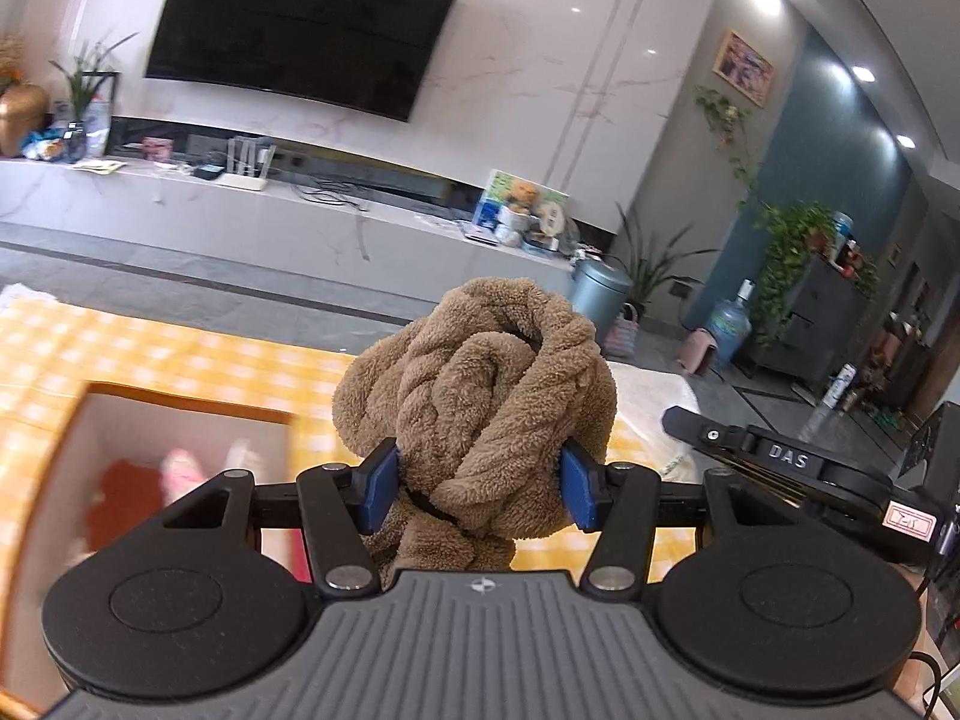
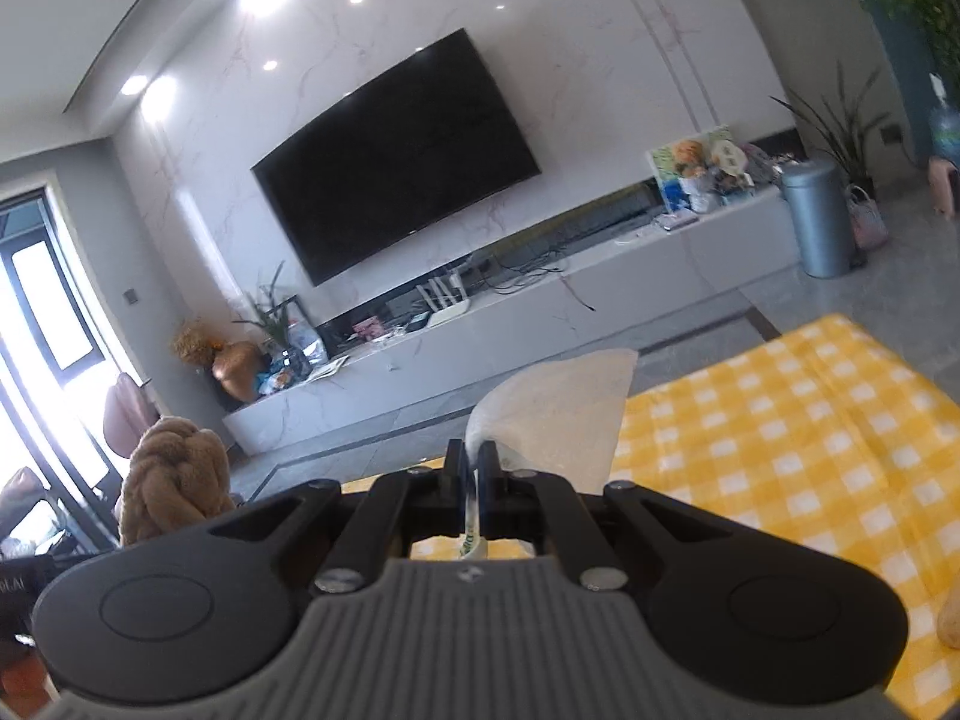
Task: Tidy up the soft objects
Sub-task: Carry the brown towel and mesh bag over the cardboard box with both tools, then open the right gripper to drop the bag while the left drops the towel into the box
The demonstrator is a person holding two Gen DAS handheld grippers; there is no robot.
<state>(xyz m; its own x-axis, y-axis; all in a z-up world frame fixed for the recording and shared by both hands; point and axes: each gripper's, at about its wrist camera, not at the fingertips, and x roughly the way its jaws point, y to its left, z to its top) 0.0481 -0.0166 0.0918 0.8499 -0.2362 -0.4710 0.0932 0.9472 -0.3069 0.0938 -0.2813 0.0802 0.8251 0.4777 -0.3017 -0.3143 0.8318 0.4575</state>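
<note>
Brown knotted plush (image 1: 480,396) clamped in left tool (image 1: 480,480), right tool (image 2: 474,474) pinching white bag (image 2: 558,414)

A large dark television (image 1: 306,24) hangs on the pale marble wall. Below it runs a long white cabinet (image 1: 198,210), carrying a white router (image 1: 243,171) and loose cables under the screen. At the cabinet's left end stand a bronze vase (image 1: 21,114) and a green plant (image 1: 87,84); at its right end sits a heap of colourful packages (image 1: 522,210). Just beyond that end stands a grey bin (image 1: 600,294), with a blue water bottle (image 1: 729,324) farther right.
</note>
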